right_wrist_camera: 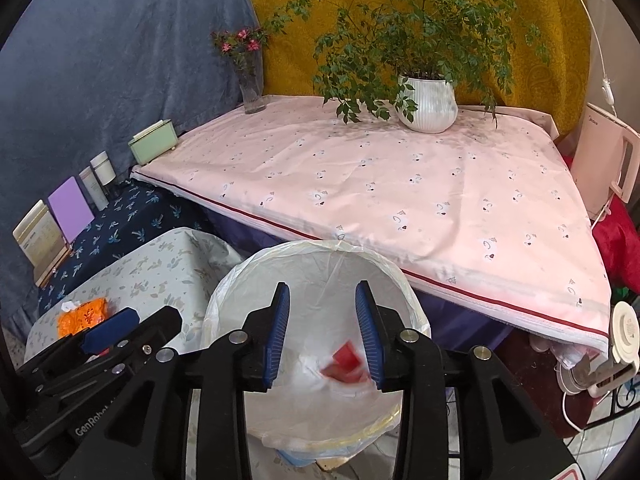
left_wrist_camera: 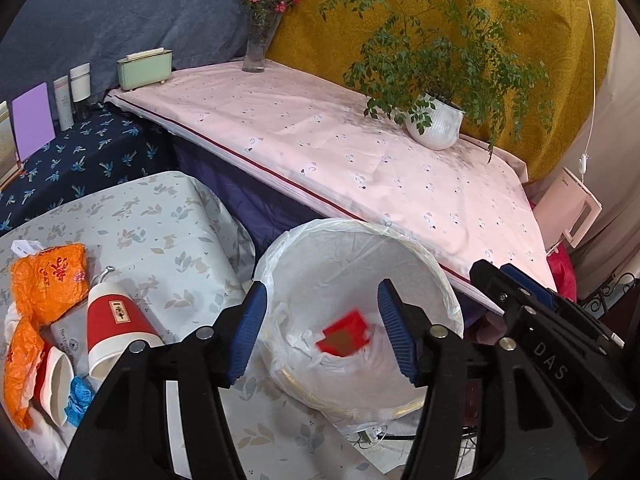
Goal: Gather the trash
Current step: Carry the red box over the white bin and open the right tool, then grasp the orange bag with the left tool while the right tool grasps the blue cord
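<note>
I hold both grippers tilted down over the trash bin (left_wrist_camera: pixel 404 248). The left gripper (left_wrist_camera: pixel 322 330) and right gripper (right_wrist_camera: pixel 323 332) stand apart, empty; a blurred red wrapper (left_wrist_camera: pixel 346 333) is inside the bin.

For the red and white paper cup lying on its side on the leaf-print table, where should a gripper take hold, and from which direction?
Likely the mid-body of the paper cup, from above, fingers straddling the width. It lies tipped over, open mouth toward the camera, base pointing away, so the rounded wall is exposed. An orange wrapper crowds its left and a second cup lies beside its mouth, so keep clear of those.
</note>
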`<state>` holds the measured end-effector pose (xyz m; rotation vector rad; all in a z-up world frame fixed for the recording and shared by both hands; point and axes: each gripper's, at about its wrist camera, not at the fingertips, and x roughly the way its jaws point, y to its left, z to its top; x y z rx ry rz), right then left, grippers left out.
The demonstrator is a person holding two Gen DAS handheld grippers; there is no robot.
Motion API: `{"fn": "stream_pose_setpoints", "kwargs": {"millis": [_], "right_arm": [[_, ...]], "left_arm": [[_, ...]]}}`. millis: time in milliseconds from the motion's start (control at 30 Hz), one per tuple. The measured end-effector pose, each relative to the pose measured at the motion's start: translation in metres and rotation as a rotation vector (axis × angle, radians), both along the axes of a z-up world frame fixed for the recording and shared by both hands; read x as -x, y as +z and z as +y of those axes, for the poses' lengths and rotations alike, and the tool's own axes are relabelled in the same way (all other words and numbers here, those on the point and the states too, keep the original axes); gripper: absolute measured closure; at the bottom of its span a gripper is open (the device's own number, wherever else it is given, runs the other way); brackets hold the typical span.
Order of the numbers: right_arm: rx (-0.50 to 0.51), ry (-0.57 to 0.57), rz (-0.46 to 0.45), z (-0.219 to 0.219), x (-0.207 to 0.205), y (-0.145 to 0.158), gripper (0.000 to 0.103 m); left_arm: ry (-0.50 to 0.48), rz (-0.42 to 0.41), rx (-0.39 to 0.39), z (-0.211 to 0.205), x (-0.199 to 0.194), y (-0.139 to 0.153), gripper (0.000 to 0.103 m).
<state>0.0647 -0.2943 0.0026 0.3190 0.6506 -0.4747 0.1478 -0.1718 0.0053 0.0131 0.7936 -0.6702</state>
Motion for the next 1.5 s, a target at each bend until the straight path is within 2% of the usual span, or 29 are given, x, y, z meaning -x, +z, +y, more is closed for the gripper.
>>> {"fn": "stream_pose_setpoints", "kwargs": {"millis": [167,367,733,1067,1367,1500], "right_arm": [[0.004,0.011,-0.011,0.009,0.007,0.007,0.064],[0.019,0.06,-0.03,0.036,0.012,0.018,0.056],[0.013,0.205,-0.031,0.109,0.015,0.021,0.051],[-0.011,0.324,0.026,0.177,0.016,0.0,0.045],[-0.028,0.39,0.085,0.221,0.011,-0.022,0.045],[-0.033,0.407,0.108,0.233,0.007,-0.029,0.045]], "left_arm": [[0.022,-0.02,0.001,0.014,0.005,0.008,0.047],[0.073,-0.049,-0.004,0.04,0.013,0.016,0.036],[0.226,-0.057,-0.042,0.129,0.02,0.012,0.024],[0.368,-0.043,-0.106,0.224,0.026,-0.009,0.015],[0.382,-0.041,-0.195,0.27,0.027,-0.033,0.014],[0.38,-0.024,-0.191,0.278,0.019,-0.042,0.014]]}}
